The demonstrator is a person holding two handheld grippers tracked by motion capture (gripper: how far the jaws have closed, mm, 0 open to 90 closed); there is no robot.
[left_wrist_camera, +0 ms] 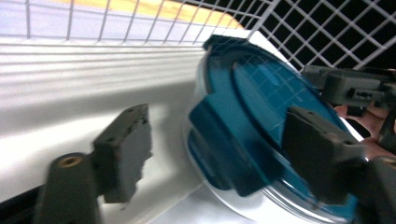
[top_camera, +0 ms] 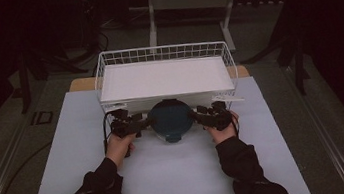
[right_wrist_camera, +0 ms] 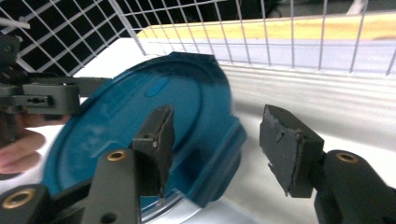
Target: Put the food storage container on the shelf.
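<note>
A round clear container with a blue clip-on lid stands on the white table mat, right at the front of the white wire basket. My left gripper is at its left edge. In the left gripper view its jaws stand apart around a blue side clip of the lid, one pad lying over the lid and the other off to the side. At the container's right edge is my right gripper. Its jaws likewise straddle a side clip without pressing on it.
The basket holds a flat white tray or board with a ribbed front face. The white mat spreads out in front of the container, and the table's wooden edge shows behind. Dark stands and a table frame lie beyond.
</note>
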